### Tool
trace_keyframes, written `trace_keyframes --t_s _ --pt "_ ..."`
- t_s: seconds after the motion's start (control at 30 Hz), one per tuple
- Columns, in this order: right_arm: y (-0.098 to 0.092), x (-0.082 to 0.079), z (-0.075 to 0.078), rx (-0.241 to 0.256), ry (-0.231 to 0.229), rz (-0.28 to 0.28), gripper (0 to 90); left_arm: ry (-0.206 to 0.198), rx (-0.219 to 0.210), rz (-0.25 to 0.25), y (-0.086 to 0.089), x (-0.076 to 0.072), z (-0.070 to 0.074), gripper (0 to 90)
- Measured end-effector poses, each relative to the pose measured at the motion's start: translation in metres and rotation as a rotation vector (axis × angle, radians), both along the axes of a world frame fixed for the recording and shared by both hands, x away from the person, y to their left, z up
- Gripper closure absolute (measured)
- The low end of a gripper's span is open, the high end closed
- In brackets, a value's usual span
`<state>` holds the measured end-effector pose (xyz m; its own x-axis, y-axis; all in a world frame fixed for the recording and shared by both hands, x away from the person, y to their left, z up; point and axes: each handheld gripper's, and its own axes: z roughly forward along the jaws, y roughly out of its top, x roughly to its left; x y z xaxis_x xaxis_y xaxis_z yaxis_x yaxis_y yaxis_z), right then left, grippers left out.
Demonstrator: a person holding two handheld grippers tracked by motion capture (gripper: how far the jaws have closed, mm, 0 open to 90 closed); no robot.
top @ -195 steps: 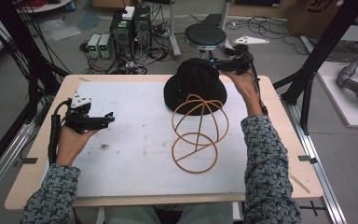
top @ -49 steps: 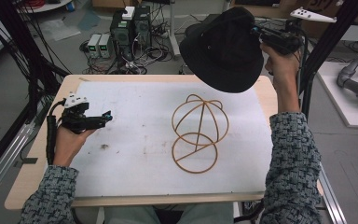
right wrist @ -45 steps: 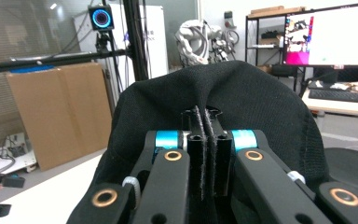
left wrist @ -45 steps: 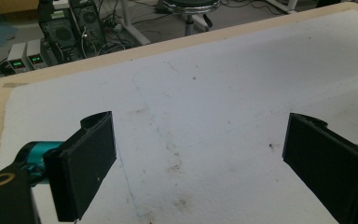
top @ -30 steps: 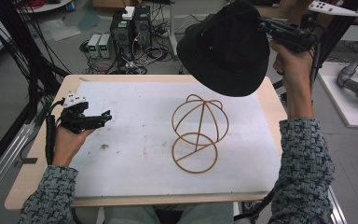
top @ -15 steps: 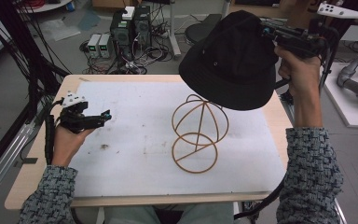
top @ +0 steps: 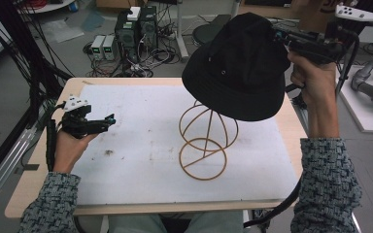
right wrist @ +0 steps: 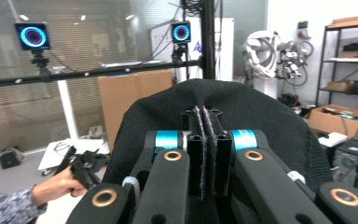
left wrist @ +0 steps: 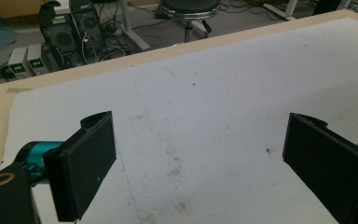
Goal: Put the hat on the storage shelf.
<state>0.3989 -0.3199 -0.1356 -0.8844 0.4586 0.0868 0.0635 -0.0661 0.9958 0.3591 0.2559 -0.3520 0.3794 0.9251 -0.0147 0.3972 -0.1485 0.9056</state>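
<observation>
At the left of the high view, the left claw rests low over the white mat that covers the table, held in the person's left hand near the mat's left edge. In the left gripper view its two black jaws stand wide apart with nothing between them, only stained mat beneath. Near the middle of the mat stands a wire hat stand, its round base ring flat on the mat and its looped top rising under the hat. The black hat hangs in the air just above the stand's top, tilted. To the right, the right claw is raised high; in the right gripper view its jaws are pressed together on the hat's fabric.
</observation>
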Motion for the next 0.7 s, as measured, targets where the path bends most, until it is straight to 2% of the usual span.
trace_keyframes --t_s 0.23,0.37,0.7 --pt "0.010 -0.012 -0.005 -0.017 0.005 0.064 89.3 -0.001 0.002 0.001 -0.001 0.000 0.001 9.9" --pt "0.014 -0.014 -0.019 -0.007 0.033 0.117 89.3 0.001 0.007 -0.001 -0.001 0.000 0.001 9.9" --pt "0.023 -0.016 -0.048 -0.001 0.082 0.187 89.3 0.004 0.012 -0.001 -0.001 0.000 0.000 9.9"
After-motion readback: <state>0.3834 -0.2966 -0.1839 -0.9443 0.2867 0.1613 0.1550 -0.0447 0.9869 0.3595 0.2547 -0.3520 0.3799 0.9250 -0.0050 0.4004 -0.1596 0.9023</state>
